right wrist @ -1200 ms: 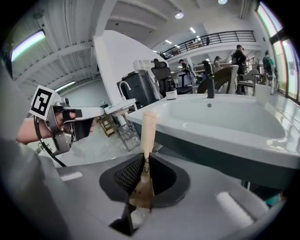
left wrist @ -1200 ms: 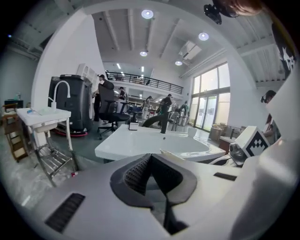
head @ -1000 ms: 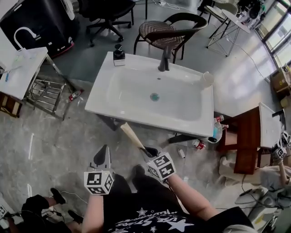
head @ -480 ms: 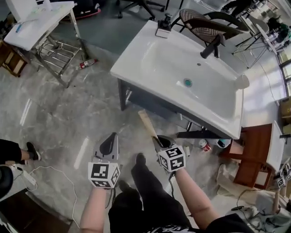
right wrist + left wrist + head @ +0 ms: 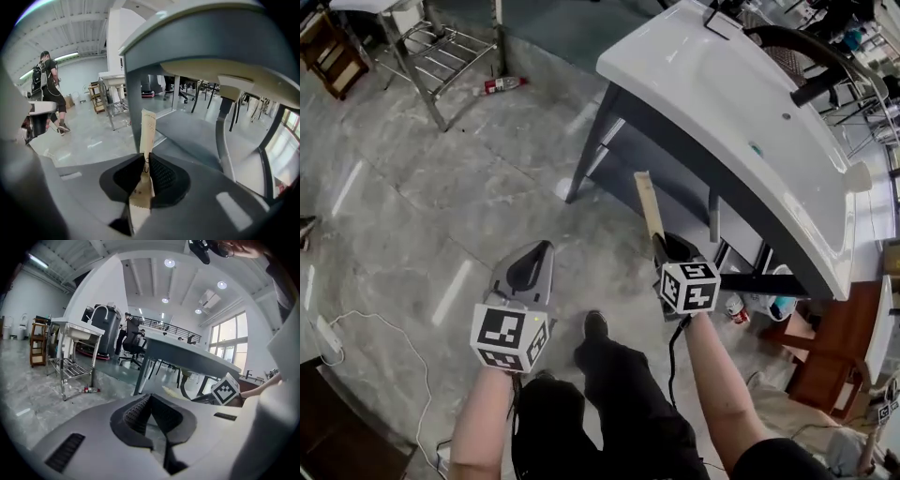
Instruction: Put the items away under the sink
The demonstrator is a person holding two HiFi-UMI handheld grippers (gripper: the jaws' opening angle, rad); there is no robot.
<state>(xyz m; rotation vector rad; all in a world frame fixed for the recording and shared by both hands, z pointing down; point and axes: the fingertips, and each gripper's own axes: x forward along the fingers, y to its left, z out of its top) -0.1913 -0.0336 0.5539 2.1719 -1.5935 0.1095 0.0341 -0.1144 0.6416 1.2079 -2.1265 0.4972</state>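
The white sink stands on a dark frame with a grey shelf underneath. My right gripper is shut on a long tan paper packet, whose free end points up toward the shelf's front edge. In the right gripper view the packet stands upright between the pads, with the shelf just beyond it. My left gripper hovers over the floor to the left of the sink frame. Its pads meet at the tips with nothing between them.
A metal rack and a fallen bottle lie to the far left. A red can and a blue-capped container sit on the floor by a wooden stool. A person walks in the background.
Both grippers have dropped lower and moved toward the sink's underside, so the frame and shelf now show. The packet stays gripped in the right gripper.
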